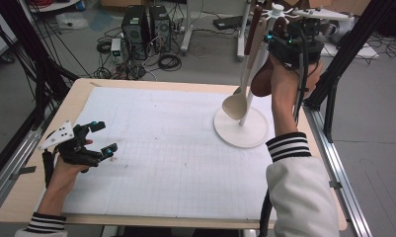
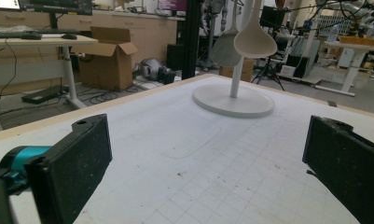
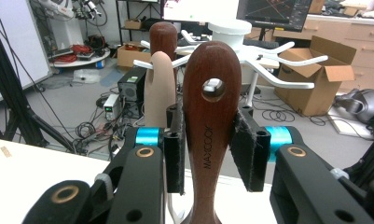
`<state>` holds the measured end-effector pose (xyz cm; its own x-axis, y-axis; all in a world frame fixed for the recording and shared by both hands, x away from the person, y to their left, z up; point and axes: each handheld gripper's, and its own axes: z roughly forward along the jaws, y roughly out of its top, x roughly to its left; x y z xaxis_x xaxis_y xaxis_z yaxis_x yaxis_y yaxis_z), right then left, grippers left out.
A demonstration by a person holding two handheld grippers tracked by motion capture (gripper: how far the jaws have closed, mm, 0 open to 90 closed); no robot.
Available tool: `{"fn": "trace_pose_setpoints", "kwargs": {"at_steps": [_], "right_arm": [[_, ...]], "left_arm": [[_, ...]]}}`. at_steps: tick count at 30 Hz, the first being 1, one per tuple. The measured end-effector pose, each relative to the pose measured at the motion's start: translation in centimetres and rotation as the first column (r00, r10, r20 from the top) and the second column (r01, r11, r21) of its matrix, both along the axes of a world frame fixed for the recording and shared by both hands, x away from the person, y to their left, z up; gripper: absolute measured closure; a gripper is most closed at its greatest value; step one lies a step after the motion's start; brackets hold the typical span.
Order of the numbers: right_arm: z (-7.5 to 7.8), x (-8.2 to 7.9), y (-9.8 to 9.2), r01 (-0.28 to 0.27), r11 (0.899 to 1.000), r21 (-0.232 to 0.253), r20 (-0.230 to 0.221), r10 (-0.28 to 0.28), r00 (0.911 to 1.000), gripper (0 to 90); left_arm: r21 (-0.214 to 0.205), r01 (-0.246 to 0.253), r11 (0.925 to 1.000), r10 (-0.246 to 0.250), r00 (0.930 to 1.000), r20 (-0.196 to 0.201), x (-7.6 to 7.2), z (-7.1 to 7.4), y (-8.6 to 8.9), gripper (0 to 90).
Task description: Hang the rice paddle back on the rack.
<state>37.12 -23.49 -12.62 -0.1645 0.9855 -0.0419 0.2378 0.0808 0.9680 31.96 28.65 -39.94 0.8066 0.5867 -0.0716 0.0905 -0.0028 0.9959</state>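
Note:
A white utensil rack stands on a round base at the far right of the mat, with hook arms spreading from its top hub. A beige spoon hangs from it. My right gripper, raised at the height of the hooks, is shut on the handle of a dark wooden utensil. A pale hook tip shows through the handle's hole; I cannot tell whether it passes through. A beige handle and another dark handle hang behind. My left gripper rests open on the mat at the left, holding nothing.
A white gridded mat covers most of the wooden table. Black frame posts rise just right of the rack. Beyond the table's far edge lie computer towers and cables on the floor.

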Motion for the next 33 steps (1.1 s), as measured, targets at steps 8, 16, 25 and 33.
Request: {"fn": "trace_pose_setpoints", "kwargs": {"at_steps": [8,16,25,33], "right_arm": [[-0.06,0.30,-0.01,-0.006,1.000,-0.004,-0.006,0.006,1.0000,67.9],[-0.18,0.56,0.00,-0.009,1.000,-0.003,-0.014,0.009,0.9999,67.9],[-0.29,0.72,-0.12,-0.023,1.000,0.004,-0.015,0.023,0.9996,67.5],[-0.47,0.68,-0.33,-0.039,0.999,0.005,-0.006,0.039,0.9992,64.5]], "left_arm": [[-0.001,0.001,1.0000,-0.001,1.0000,-0.001,0.01,-0.01,0.01,1.7],[-0.002,0.001,1.0000,-0.001,1.0000,-0.003,0.04,-0.04,0.06,1.7],[-0.002,0.001,1.0000,-0.001,1.0000,-0.004,0.06,-0.07,0.08,1.7],[-0.002,-0.001,1.0000,0.001,1.0000,-0.005,0.07,-0.09,0.15,1.7]]}}
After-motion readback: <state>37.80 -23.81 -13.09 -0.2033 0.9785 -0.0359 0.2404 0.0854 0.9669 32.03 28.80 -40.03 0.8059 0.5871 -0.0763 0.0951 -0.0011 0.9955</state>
